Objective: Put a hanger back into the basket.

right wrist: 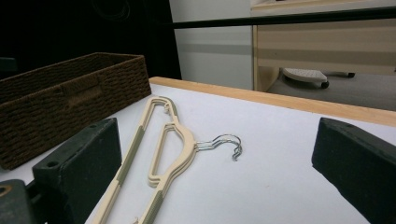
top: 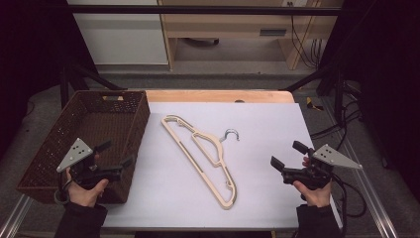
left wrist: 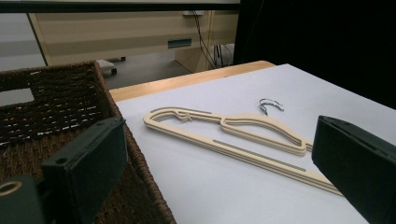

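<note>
Right now the hanger [top: 205, 156] is lying flat mid-tabletop [top: 267, 124], hook pointing to three o'clock. Left gripper [top: 118, 154] is hovering at eight o'clock over the basket [top: 64, 129], jaws spread, grasping nothing. Right gripper [top: 288, 154] is waiting at four o'clock, well apart from the hanger, jaws released too.

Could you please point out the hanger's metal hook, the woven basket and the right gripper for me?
metal hook [right wrist: 227, 142]: right gripper view, on the top of its silver curve.
woven basket [top: 132, 126]: high view, on its right-hand wall.
right gripper [top: 287, 154]: high view, midway between its two open black jaws.
</note>
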Available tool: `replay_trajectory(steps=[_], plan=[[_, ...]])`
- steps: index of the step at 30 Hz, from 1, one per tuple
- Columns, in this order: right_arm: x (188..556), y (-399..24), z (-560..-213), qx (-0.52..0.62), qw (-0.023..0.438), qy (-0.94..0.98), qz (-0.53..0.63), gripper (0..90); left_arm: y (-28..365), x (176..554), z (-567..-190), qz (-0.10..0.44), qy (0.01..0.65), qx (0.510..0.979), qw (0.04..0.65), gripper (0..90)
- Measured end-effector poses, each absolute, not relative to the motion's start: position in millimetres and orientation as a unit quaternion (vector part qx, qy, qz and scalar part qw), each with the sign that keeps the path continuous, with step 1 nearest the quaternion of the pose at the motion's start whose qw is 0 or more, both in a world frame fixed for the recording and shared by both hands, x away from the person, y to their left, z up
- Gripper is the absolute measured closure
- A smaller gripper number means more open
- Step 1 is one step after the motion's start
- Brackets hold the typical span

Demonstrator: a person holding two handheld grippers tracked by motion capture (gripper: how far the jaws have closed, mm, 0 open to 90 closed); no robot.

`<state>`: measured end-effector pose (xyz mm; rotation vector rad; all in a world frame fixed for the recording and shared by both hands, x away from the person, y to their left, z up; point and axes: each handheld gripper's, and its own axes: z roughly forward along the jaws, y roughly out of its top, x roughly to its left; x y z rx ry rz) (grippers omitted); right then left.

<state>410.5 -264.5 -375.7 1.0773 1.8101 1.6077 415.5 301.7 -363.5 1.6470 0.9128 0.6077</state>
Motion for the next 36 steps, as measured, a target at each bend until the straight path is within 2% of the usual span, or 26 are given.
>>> replay_trajectory(steps=[18,21,29,36], plan=[[424,-237,-367,0.395,0.249,0.693,0.55,7.3,304,414,-361,0.263,0.381,0.697,0.548,3.5],[428,-227,-365,0.397,0.254,0.701,0.535,8.2,303,414,-361,0.265,0.38,0.698,0.547,3.5],[445,-185,-365,0.381,0.23,0.736,0.51,11.1,305,413,-359,0.267,0.379,0.698,0.546,3.5],[465,-156,-383,0.401,0.217,0.758,0.467,17.9,308,412,-358,0.27,0.38,0.698,0.543,3.5]])
